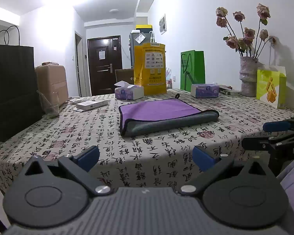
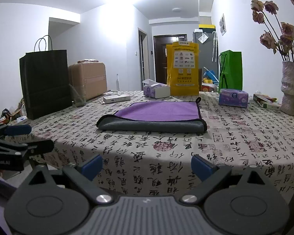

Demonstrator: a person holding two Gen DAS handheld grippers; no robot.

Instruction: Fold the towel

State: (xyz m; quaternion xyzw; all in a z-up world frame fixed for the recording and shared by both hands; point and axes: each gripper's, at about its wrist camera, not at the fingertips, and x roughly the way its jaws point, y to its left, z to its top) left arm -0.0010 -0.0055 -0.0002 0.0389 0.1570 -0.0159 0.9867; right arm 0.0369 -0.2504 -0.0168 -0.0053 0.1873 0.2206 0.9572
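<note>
A purple towel (image 1: 158, 109) with a grey underside lies folded over on the patterned tablecloth, its grey fold toward me; it also shows in the right wrist view (image 2: 156, 110). My left gripper (image 1: 146, 157) is open and empty, held back at the near table edge, well short of the towel. My right gripper (image 2: 147, 166) is also open and empty at the near edge. Each gripper shows in the other's view: the right gripper (image 1: 272, 131) at the right edge, the left gripper (image 2: 21, 135) at the left edge.
A black paper bag (image 1: 11, 90) stands at the left, a glass (image 1: 50, 105) beside it. Tissue boxes (image 1: 129, 92), a yellow bag (image 1: 150, 68), a green bag (image 1: 193, 70), a vase of dried roses (image 1: 249, 76) and a lime bag (image 1: 270, 86) line the far side.
</note>
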